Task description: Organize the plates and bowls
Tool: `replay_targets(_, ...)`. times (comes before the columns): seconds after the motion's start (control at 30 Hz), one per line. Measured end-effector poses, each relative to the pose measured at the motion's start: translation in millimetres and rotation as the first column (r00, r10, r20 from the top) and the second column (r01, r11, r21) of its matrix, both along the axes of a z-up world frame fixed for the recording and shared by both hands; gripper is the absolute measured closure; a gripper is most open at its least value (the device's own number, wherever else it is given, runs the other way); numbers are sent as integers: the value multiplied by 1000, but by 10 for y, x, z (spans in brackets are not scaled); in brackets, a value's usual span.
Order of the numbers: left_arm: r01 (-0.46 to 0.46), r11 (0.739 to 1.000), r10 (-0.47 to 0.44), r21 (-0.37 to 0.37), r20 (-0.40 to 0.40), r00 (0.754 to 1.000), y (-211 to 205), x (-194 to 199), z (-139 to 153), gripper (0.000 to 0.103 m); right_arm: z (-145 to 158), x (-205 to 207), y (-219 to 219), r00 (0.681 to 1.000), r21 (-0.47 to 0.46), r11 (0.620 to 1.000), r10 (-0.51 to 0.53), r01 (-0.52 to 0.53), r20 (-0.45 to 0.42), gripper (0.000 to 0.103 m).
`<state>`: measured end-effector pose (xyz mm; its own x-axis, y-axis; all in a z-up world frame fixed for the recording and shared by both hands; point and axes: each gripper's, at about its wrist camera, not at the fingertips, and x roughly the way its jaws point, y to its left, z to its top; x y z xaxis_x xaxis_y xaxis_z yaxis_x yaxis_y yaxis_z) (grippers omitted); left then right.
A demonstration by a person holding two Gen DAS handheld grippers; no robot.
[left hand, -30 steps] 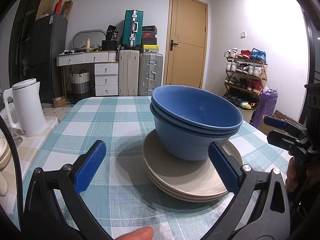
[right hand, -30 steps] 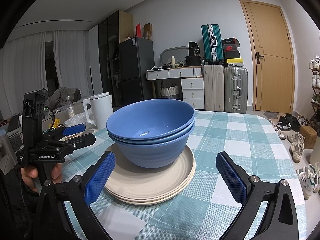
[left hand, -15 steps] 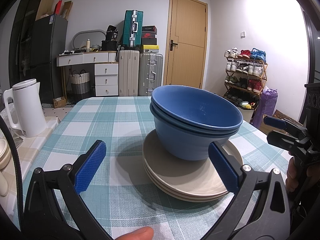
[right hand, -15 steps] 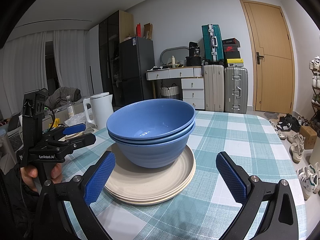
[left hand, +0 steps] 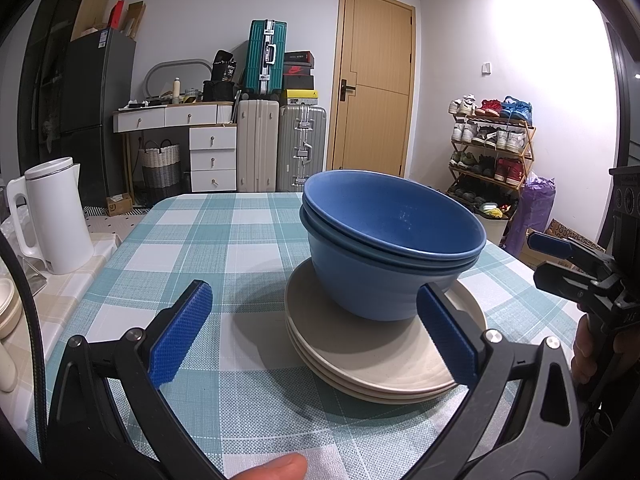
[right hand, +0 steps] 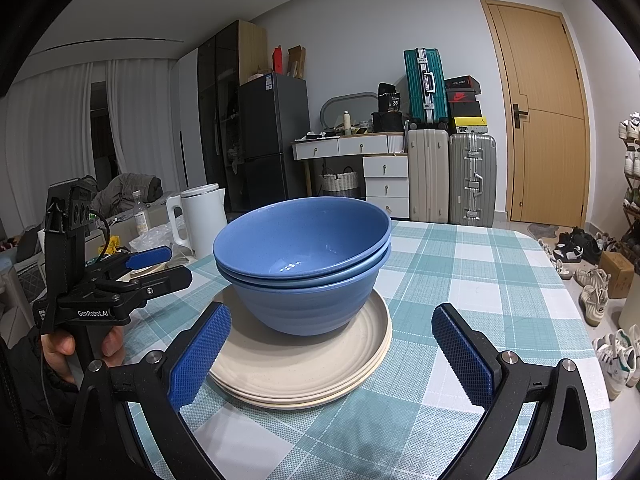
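Two nested blue bowls (left hand: 390, 240) (right hand: 304, 264) stand on a stack of beige plates (left hand: 376, 364) (right hand: 296, 368) in the middle of the checked table. My left gripper (left hand: 316, 332) is open, held back from the stack, its right pad near the plates' rim. From the other side my right gripper (right hand: 330, 354) is open too, its fingers apart on either side of the stack and touching nothing. Each gripper shows in the other's view, at the right edge (left hand: 560, 256) and at the left (right hand: 152, 266).
A white kettle (left hand: 54, 216) (right hand: 200, 218) stands on a side counter left of the table. The teal checked tablecloth (left hand: 224, 232) stretches behind the stack. Suitcases, a drawer unit, a fridge, a door and a shoe rack (left hand: 490, 148) line the room's walls.
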<state>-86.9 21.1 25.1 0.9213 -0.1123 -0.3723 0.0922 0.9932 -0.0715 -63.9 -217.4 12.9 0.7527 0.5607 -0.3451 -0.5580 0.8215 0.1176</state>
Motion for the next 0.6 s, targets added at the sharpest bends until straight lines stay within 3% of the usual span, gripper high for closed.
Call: replay_targets(0.6,-4,1000,4,-1,-2,1000,11,-2,0,1,0,7,7,1000,1,1000,1,-1,-3,1)
